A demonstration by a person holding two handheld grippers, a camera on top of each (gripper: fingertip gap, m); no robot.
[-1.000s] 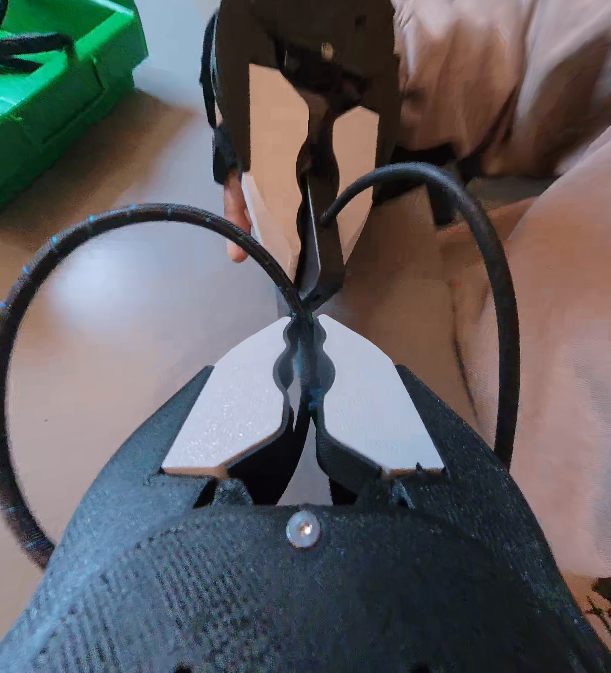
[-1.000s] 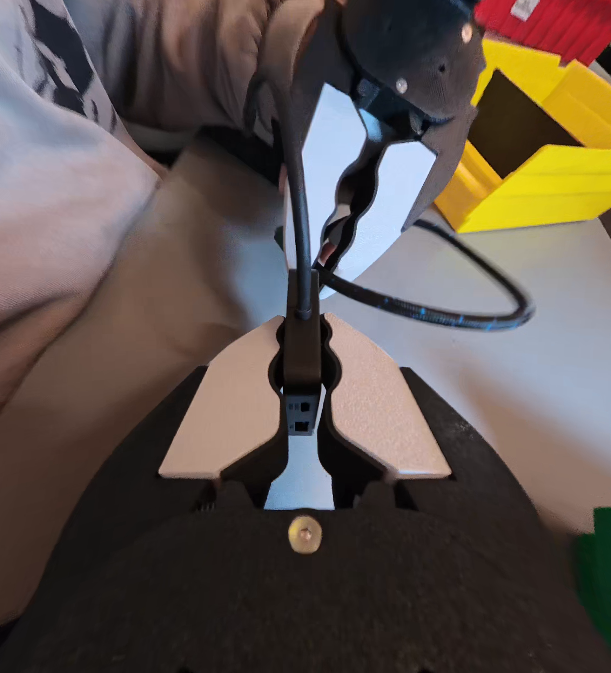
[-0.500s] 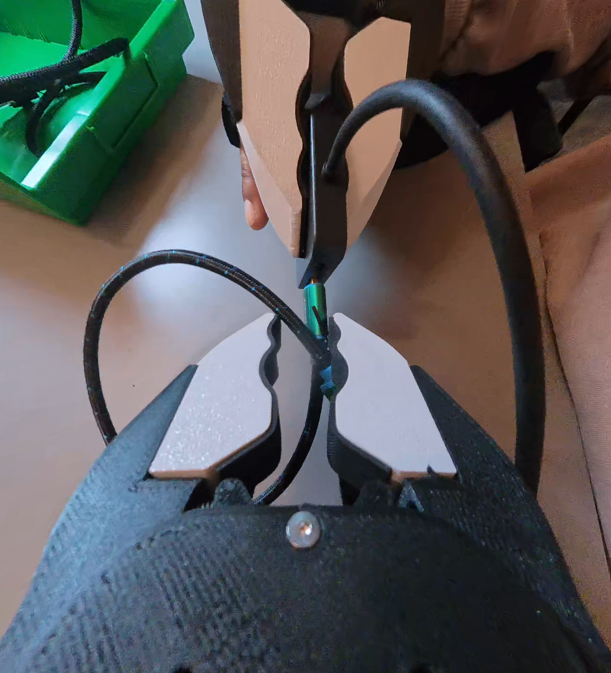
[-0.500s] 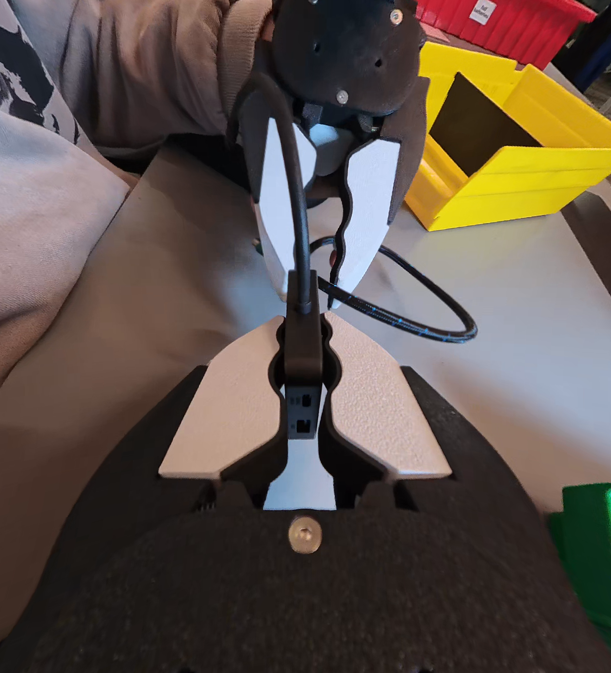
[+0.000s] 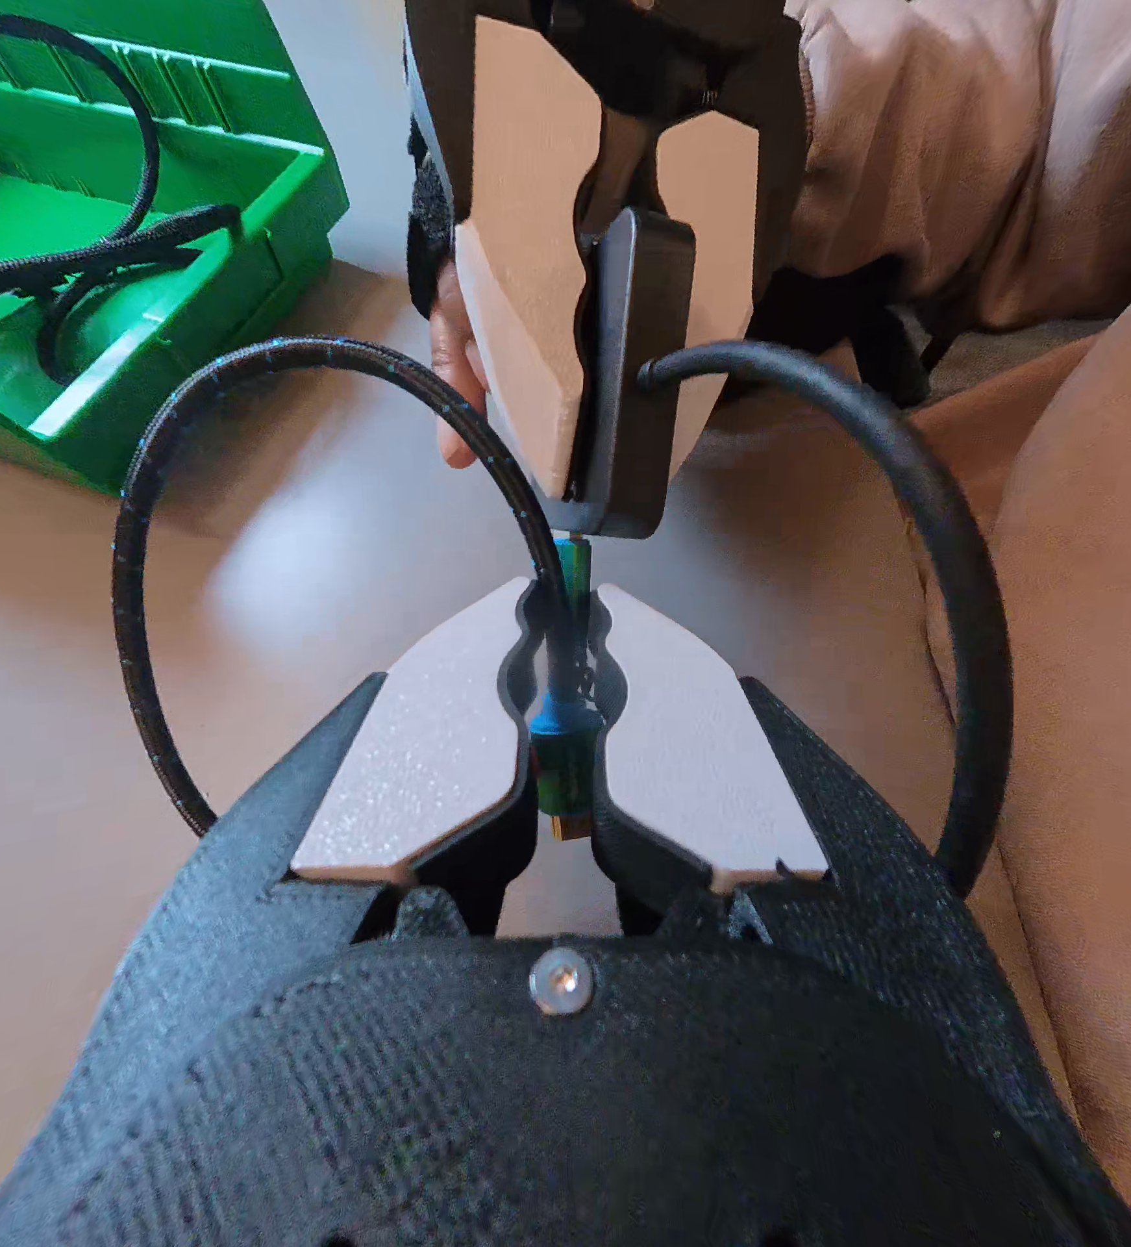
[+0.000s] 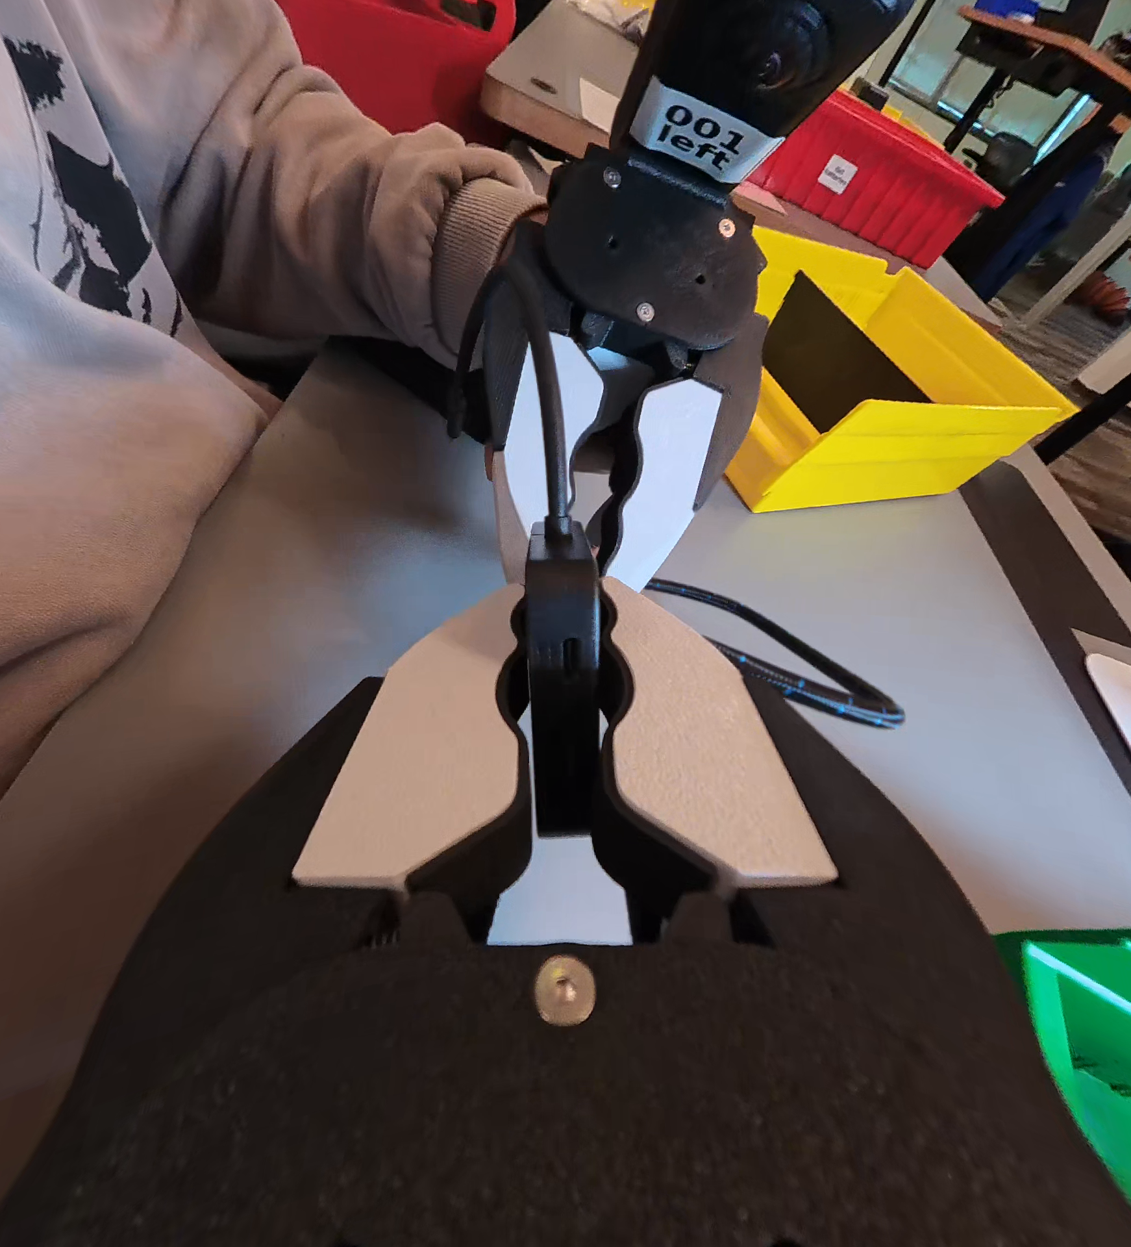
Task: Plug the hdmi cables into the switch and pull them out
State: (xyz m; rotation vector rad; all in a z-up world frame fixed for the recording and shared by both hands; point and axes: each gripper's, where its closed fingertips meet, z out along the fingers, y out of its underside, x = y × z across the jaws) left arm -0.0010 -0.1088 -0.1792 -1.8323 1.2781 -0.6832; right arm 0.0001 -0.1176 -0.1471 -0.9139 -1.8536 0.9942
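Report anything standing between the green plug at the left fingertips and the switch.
Nothing visible does. The green plug, past the left gripper shut on the braided cable, meets the lower edge of the switch clamped in the right gripper; the cable passes alongside.

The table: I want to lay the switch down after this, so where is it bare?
Bare table lies right of the braided cable loop, bordered by the yellow bin behind and the green bin in front. Another bare patch sits inside the loop, right of the green bin. Crowded: the middle, where both claws meet.
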